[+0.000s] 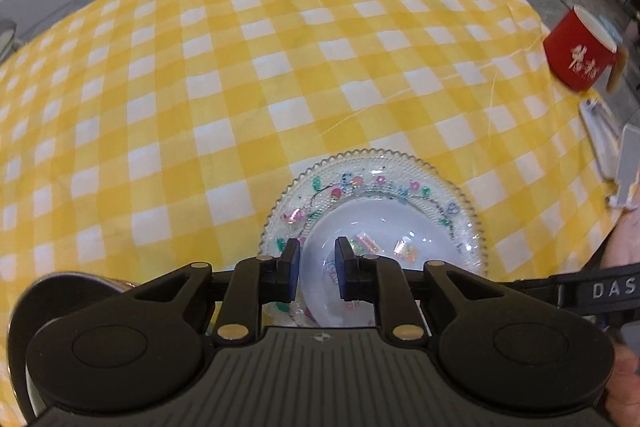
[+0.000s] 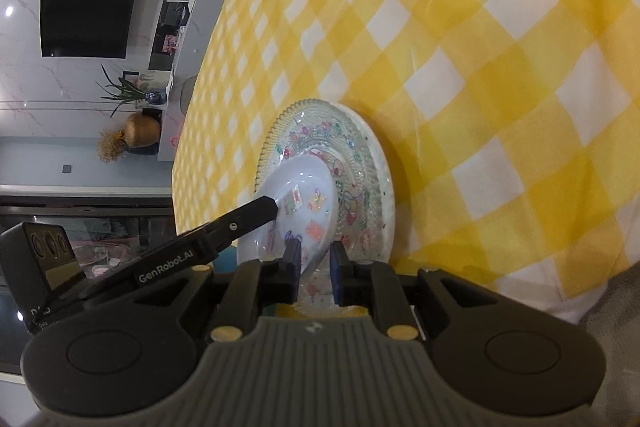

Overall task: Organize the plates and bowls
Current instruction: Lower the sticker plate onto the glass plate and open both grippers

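bowl: small white shallow bowl (image 1: 384, 227) with colourful stickers inside, sits tilted on the plate stack, near rim raised, far side on the clear plate
clear plate: round pressed-glass plate (image 1: 320, 183) with beaded scalloped edge and painted flowers, lying flat on the counter, directly under the bowl
lower plate: white speckled plate (image 2: 382, 155) under the glass one, only its rim shows in the right wrist view
left hand-held gripper: (image 1: 317, 265) jaws slightly apart, straddling the bowl's near rim, rim sits in the gap; pads do not look pressed on it
right hand-held gripper: (image 2: 316, 265) jaws slightly apart around the near edge of the bowl and glass plate; no clear clamp visible
handling: glass plate stiff, heavier, brittle, beaded rim gives some bite; bowl light, smooth, glossy, likely to slide on glass while tilted
where to hold: judgement, pinch the bowl by its rim wall, one pad inside and one outside; take plates at the edge, supporting from below
risk: bowl may skid or clink if nudged sideways; chipping possible at scalloped edge
step: judgement, bowl being set onto the stack, release stage, not yet settled level
counter: covered by yellow-and-white checked cloth (image 1: 240, 67)
outward: red mug (image 1: 576, 51) with white inside at far right edge, well apart from stack
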`<act>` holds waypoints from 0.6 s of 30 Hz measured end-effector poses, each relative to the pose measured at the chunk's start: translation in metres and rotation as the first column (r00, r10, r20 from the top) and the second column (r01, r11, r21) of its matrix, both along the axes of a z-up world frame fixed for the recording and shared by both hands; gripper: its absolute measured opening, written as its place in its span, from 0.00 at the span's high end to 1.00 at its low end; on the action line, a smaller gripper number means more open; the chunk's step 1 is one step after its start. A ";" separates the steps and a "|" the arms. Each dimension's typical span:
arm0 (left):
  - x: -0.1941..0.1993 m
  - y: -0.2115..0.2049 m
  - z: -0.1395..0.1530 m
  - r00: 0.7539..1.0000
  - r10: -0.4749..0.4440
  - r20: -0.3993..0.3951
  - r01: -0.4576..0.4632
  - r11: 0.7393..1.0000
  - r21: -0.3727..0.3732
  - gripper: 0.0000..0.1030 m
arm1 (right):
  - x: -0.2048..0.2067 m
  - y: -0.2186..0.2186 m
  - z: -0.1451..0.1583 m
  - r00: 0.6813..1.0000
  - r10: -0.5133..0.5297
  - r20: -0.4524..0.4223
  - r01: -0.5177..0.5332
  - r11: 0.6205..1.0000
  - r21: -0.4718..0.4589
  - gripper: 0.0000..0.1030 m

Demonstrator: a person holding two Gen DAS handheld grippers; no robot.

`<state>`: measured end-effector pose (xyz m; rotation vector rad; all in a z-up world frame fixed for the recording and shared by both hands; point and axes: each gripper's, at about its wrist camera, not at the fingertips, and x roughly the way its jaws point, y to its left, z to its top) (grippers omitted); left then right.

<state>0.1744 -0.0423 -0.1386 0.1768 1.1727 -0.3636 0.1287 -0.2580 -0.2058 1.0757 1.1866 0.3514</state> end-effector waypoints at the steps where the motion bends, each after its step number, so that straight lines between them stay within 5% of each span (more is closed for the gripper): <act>1: -0.001 -0.003 -0.002 1.000 -0.011 0.003 0.011 1.000 0.019 0.80 | 0.000 0.000 0.000 1.000 0.003 0.005 -0.003 1.000 -0.011 0.86; 15: -0.002 -0.002 -0.007 0.998 -0.035 0.058 0.033 0.999 0.027 0.74 | -0.001 0.005 0.011 0.998 0.015 0.061 -0.006 0.991 -0.130 0.86; 18: -0.002 -0.003 -0.007 0.998 -0.027 0.060 0.025 0.999 0.023 0.74 | 0.001 0.008 0.017 0.996 0.032 0.083 -0.018 0.986 -0.164 0.79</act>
